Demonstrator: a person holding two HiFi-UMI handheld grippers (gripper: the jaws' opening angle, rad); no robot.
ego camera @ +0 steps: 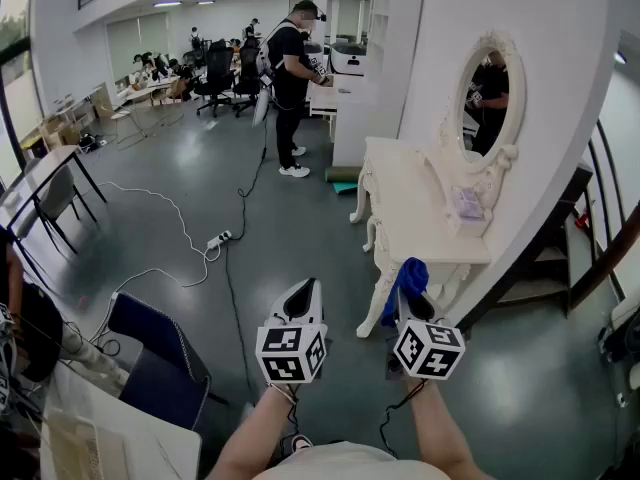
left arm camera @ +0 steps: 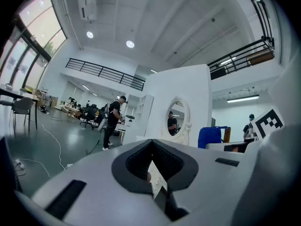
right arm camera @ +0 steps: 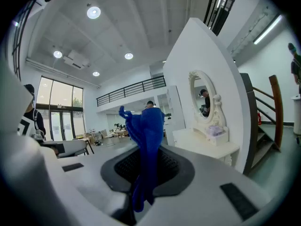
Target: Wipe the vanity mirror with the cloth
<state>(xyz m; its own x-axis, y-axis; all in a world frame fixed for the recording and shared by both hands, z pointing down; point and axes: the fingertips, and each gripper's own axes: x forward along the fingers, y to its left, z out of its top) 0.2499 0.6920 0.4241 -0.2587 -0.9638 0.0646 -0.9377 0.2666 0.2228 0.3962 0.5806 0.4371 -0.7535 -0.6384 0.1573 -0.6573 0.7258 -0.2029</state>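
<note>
Right tool [right arm camera: 146, 171] pinches one cloth [right arm camera: 146, 131]; left tool [left arm camera: 153, 173] closed; one mirror [ego camera: 490, 93].

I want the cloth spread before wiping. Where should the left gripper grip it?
Probably the free bunched end of the cloth, beyond the right gripper, coming from the left: that end stands clear, while the lower part is pinched in its fingers.

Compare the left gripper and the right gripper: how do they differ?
The right gripper is shut on the blue cloth; the left gripper is shut on nothing. The right gripper is near the vanity table; the left gripper is over floor. Both point forward.
</note>
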